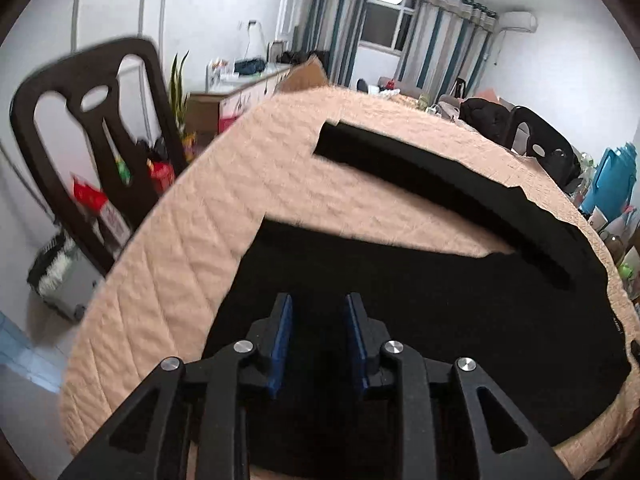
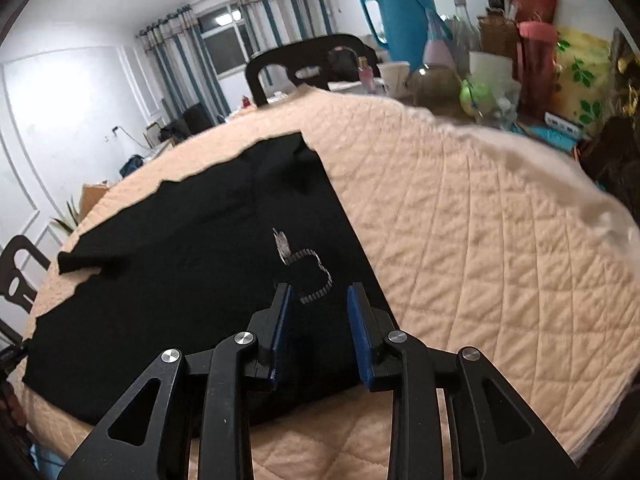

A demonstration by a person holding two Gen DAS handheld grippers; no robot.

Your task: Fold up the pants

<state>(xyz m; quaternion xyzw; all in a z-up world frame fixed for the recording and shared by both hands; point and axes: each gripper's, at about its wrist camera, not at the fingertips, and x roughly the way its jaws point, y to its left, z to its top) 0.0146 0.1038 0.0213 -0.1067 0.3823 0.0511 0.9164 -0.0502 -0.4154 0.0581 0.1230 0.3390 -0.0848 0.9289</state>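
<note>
Both my claws hang parted and hold nothing: the left claw (image 1: pixel 319 300) over one leg of the black pants (image 1: pixel 420 312), the right claw (image 2: pixel 319 290) over the waist. Only the right view shows the silver heart print (image 2: pixel 310 276); only the left shows both legs splayed, running away from me across the peach quilt (image 1: pixel 168 264). Bare quilt lies right of the waist edge.

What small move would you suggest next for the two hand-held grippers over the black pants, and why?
Probably lower both and close on the near fabric. The left hand-held gripper and the right hand-held gripper are both open and holding nothing, poised over the black pants, which lie spread flat on the quilted table cover with the legs apart, so no fold has been made yet.
</note>
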